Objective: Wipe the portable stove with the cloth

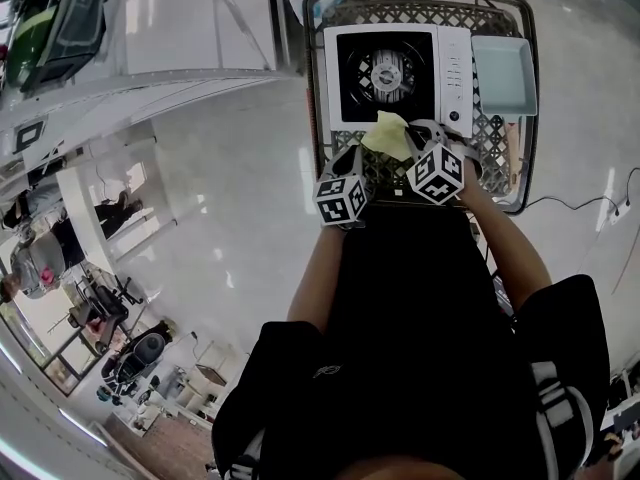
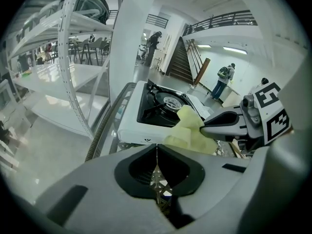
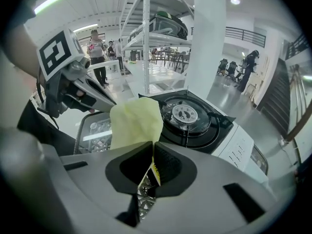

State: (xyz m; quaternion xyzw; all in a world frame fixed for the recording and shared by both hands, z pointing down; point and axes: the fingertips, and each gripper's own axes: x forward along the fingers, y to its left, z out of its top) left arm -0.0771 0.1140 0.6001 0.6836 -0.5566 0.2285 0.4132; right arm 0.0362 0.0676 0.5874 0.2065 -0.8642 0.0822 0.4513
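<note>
White shelving rack [image 1: 150, 58] is standing left of the wire-mesh table [image 1: 495, 143], which is carrying the portable stove [image 1: 395, 73]; a pale blue tray [image 1: 503, 76] is lying just beside its control panel. Right claw [image 3: 152, 147] is clamping the yellow cloth [image 3: 136, 123] at the stove's near edge. Left claw [image 2: 156, 147], jaws together on nothing, is hovering just beside it. Both forearms [image 1: 322, 268] are reaching forward.

Part of stove [image 1: 392, 73] perhaps under cloth [image 1: 388, 136]
</note>
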